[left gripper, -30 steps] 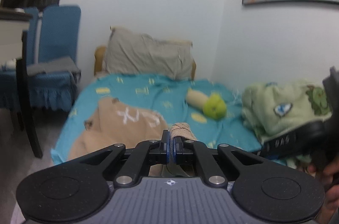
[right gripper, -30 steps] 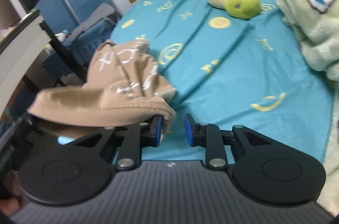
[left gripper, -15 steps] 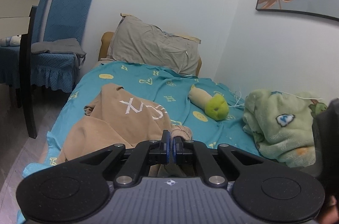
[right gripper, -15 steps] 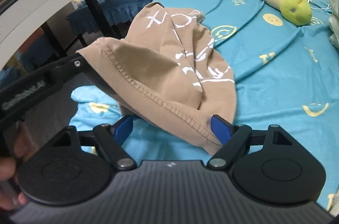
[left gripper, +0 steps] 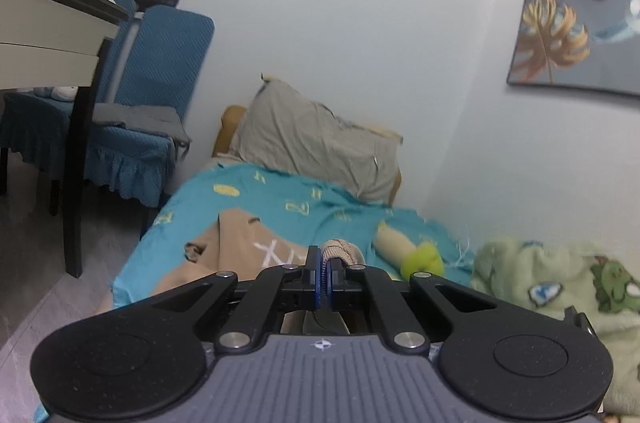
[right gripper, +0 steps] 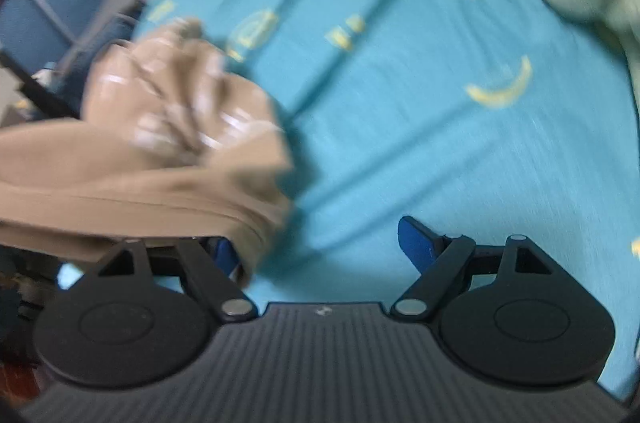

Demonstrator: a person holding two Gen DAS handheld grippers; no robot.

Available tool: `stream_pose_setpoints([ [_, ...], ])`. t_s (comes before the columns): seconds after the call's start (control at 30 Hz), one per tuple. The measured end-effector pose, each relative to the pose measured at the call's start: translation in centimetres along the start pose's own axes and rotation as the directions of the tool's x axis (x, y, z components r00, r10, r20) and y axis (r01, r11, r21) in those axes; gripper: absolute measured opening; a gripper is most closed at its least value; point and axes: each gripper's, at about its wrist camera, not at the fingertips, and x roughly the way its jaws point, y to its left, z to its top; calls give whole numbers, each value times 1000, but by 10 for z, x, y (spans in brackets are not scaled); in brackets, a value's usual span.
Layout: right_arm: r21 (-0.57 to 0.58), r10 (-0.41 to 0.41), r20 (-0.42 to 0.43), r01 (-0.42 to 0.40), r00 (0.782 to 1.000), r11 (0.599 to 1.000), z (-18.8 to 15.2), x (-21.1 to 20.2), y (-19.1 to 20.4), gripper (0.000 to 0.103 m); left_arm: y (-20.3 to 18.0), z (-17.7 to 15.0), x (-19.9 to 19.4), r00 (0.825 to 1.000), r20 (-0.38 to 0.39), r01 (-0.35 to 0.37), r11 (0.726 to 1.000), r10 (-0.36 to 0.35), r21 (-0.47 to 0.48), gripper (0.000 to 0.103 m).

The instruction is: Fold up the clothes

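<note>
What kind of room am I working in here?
Most likely a bedroom: a bed with a teal sheet, a grey pillow at its head, and a plush toy on it.

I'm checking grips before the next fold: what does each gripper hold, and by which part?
The left gripper is shut on the tan garment, pinching a ribbed edge. The right gripper is open and holds nothing.

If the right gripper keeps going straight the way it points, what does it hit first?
Probably the teal bedsheet: the open right gripper points down at bare sheet. The tan garment drapes by its left finger, just off the line. The view is blurred, so depth is unclear.
</note>
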Motion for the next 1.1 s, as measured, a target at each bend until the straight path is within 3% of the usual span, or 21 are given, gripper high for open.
stream_pose_setpoints([
  [0.03, -2, -5, 15, 5, 1000, 1000, 1, -2, 0, 82, 0, 2, -3, 1000, 10, -4, 1000, 4, 0, 3],
  [0.1, -3, -31, 176, 32, 984, 999, 4, -27, 3, 82, 0, 5, -9, 1000, 30, -2, 1000, 2, -1, 3],
  [0.17, -24, -39, 394, 53, 918, 998, 4, -60, 9, 82, -1, 9, -16, 999, 51, 11, 1000, -11, -2, 3],
  [0.3, -73, 11, 592, 40, 806, 996, 2, -90, 16, 82, -1, 16, -30, 994, 97, 47, 999, -47, -4, 3],
  [0.33, -91, 40, 585, 16, 810, 996, 3, -90, 15, 82, -1, 19, -34, 992, 112, 65, 998, -64, -6, 3],
  [0.43, -126, 142, 427, -97, 893, 987, 14, -71, 12, 82, 0, 26, -43, 984, 139, 111, 994, -110, 0, 3],
  [0.5, -101, 203, 315, -180, 927, 978, 18, -56, 12, 82, 0, 30, -49, 979, 153, 132, 991, -132, 10, 3],
  [0.53, -84, 235, 258, -220, 937, 972, 21, -48, 12, 82, -1, 31, -52, 977, 159, 140, 990, -140, 15, 3],
  [0.63, -116, 245, 180, -227, 953, 967, 22, -34, 20, 82, -2, 35, -61, 970, 181, 156, 987, -159, 32, 3],
  [0.73, -209, 185, 77, -166, 980, 964, 12, -21, 32, 82, -2, 37, -66, 968, 190, 162, 986, -164, 25, 3],
  [0.83, -229, 140, -11, -139, 990, 963, 3, -5, 37, 83, -4, 36, -68, 970, 188, 151, 988, -155, 39, 3],
  [0.9, -157, 117, 23, -112, 993, 981, -1, -7, 28, 83, -6, 35, -68, 972, 191, 131, 991, -136, 42, 3],
  [0.97, -60, 85, 162, -76, 983, 995, 3, -29, 16, 83, -6, 35, -69, 973, 200, 111, 993, -117, 40, 3],
  [1.03, 1, 87, 292, -92, 952, 996, 9, -55, 3, 83, -4, 35, -69, 973, 205, 98, 995, -103, 33, 3],
  [1.1, 38, 113, 368, -137, 923, 990, 14, -73, -8, 83, -3, 35, -69, 974, 205, 90, 995, -94, 31, 3],
])
